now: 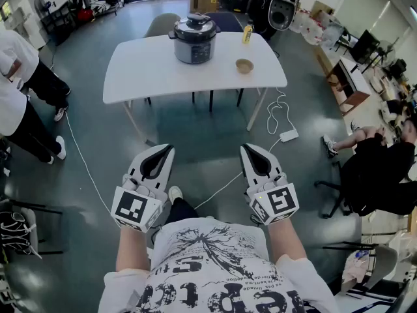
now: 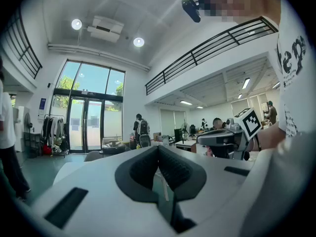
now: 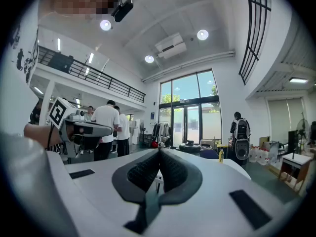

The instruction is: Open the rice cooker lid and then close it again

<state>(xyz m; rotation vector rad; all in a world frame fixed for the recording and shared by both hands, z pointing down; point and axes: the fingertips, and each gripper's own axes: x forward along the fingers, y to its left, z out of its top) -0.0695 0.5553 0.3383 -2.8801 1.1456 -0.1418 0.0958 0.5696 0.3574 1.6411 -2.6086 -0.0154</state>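
The round silver and black rice cooker (image 1: 194, 39) stands at the far side of the white rounded surface (image 1: 143, 70), and its dark lid (image 1: 194, 23) with a black knob sits closed on top. To the right of it on the same surface are a small brown bowl (image 1: 244, 66) and, further back, a yellow bottle (image 1: 247, 34), both apart from the cooker. A white power strip (image 1: 288, 135) with its cable lies on the grey floor (image 1: 195, 135) near the right front leg. Well apart from the surface, close to the person's body, the left tool (image 1: 171, 147) and the right tool (image 1: 244, 147) are held level side by side. Each one is clenched, its dark pads together with nothing between them.
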